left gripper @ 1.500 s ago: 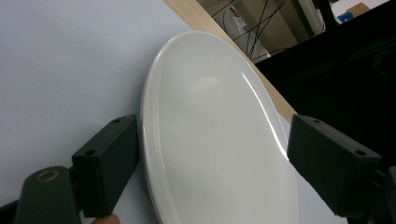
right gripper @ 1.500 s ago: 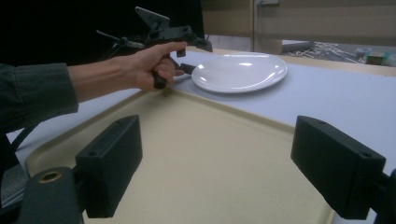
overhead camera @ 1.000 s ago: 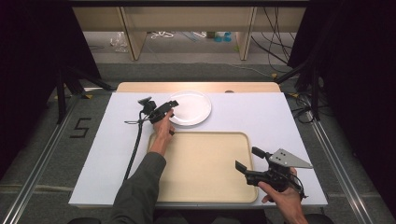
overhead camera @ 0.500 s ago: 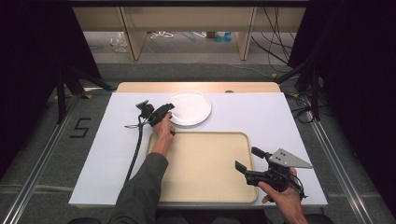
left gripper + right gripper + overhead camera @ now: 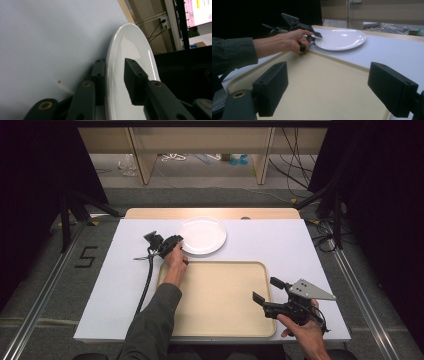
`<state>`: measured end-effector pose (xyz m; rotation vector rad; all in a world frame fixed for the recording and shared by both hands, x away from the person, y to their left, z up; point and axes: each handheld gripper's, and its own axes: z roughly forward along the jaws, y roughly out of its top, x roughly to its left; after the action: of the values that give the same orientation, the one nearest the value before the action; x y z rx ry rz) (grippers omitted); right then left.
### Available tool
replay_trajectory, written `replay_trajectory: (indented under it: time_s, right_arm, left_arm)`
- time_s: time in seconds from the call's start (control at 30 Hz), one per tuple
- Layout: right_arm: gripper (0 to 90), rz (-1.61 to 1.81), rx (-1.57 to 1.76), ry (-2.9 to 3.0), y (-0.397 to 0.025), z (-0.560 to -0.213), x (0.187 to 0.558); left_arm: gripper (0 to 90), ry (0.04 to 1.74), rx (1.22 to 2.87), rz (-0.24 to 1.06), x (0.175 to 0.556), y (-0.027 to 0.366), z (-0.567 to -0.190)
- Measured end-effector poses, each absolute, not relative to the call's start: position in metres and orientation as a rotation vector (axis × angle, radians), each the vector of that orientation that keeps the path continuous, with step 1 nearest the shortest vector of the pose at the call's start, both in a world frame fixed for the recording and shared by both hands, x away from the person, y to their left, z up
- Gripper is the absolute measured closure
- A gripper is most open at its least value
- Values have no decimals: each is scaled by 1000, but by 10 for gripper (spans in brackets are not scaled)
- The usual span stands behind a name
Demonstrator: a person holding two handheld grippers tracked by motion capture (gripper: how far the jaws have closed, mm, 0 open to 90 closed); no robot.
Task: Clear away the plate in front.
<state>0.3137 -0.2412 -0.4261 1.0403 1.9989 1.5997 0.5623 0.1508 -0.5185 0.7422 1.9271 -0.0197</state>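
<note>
The white worktop [image 5: 280, 245] carries everything, with a strip of bare wood showing along its far edge; a beige tray [image 5: 220, 295] lies on it toward the near edge, roughly central, its rim running close to the worktop's near edge; a round white plate [image 5: 202, 235] sits beyond the tray's far left corner, toward the far edge of the worktop, flat on the surface and apart from the tray.

The person's left forearm, in a dark sleeve [image 5: 150, 330], reaches in from the near edge along the tray's left side; the left hand [image 5: 175, 257] holds the left gripper [image 5: 176, 241] at the plate's left rim; in the left gripper view its jaws stand apart with the plate's rim [image 5: 110, 75] between them, one jaw under the plate and one above its upper face, not visibly pressed together on it; a black cable [image 5: 146, 285] trails from it toward the near edge.

The right hand [image 5: 302, 332] holds the right gripper [image 5: 265, 291] over the tray's near right corner; its jaws are wide apart with nothing between them, the tray floor [image 5: 319, 85] showing below.
</note>
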Motion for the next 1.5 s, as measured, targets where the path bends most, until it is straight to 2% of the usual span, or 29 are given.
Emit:
replay_trajectory:
  time_s: [0.13, 0.5, 1.0, 1.5]
  right_arm:
    - [174, 1583, 1058, 2014, -243, -425, 313]
    - [176, 1599, 1053, 2003, -242, -425, 313]
    - [176, 1611, 1055, 1989, -242, -426, 314]
    - [176, 1615, 1056, 1982, -242, -426, 314]
  left_arm:
    - [823, 1926, 706, -44, 560, 153, -522]
    - [863, 1845, 644, -83, 556, 155, -527]
    - [860, 1793, 658, -97, 553, 160, -521]
    - [859, 1704, 589, -187, 539, 166, -505]
